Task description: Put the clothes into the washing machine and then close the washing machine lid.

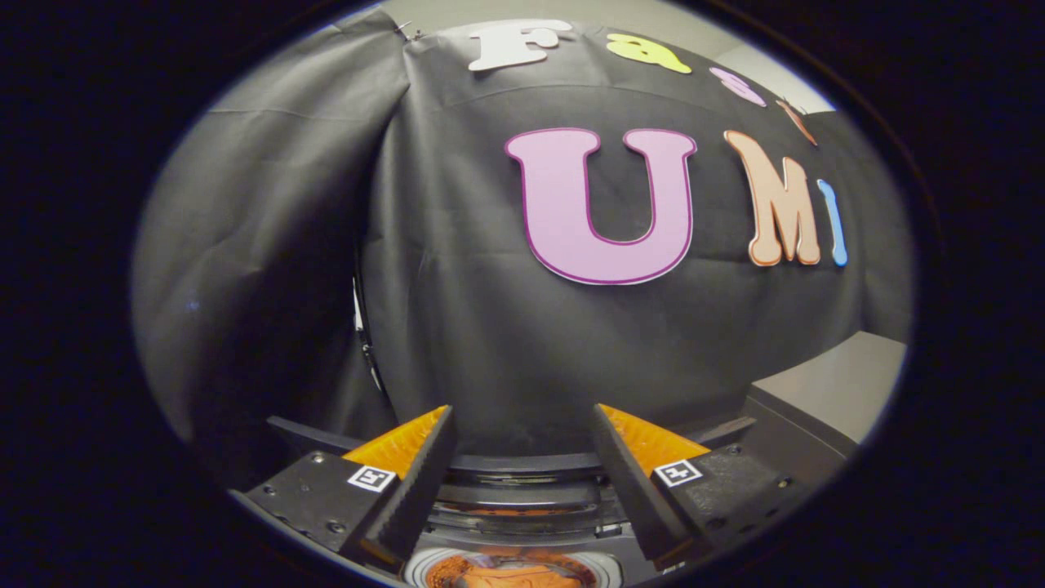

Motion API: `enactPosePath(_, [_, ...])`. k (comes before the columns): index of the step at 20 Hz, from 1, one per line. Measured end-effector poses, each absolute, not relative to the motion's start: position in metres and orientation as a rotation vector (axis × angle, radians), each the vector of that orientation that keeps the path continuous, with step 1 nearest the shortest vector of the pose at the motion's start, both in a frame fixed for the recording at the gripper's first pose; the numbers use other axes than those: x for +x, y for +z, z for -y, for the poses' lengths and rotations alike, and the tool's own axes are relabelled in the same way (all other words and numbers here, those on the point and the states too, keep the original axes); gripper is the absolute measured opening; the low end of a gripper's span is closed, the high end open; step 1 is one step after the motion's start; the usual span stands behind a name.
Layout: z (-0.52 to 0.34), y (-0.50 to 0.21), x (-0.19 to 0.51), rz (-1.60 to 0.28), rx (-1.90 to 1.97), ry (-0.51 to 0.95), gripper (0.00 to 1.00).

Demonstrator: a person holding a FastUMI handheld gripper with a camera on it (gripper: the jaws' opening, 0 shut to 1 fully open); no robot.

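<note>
Gripper [522,457] open, nothing btwn fingers, up over washing machine [522,478]. Orange clothes [510,576] look already in drum, near side, below fingers. Lid looks up at far side. Next prob: grab lid, push down shut.

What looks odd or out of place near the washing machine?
Nothing stands out. The gripper is open and holds nothing. Below its fingers, orange clothes lie inside the washing machine. No spill or damage is visible.
</note>
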State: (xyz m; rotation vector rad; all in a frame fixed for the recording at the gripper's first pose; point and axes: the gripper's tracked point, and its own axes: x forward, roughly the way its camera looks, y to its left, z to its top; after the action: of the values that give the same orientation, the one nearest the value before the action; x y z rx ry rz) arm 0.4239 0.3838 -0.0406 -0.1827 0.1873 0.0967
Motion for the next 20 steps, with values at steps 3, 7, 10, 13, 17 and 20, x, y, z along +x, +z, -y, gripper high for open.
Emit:
enactPosePath(3, [-0.383,-0.04,0.416,-0.17,-0.185,0.097,0.99])
enactPosePath(7, [-0.382,-0.04,0.404,-0.159,-0.187,0.101,0.99])
enactPosePath(10, [-0.381,-0.04,0.398,-0.154,-0.185,0.1,0.99])
enactPosePath(13, [-0.38,-0.041,0.392,-0.151,-0.185,0.1,0.99])
enactPosePath(17, [-0.379,-0.041,0.391,-0.156,-0.186,0.096,0.99])
enactPosePath(20, [-0.379,-0.041,0.389,-0.156,-0.186,0.101,0.99])
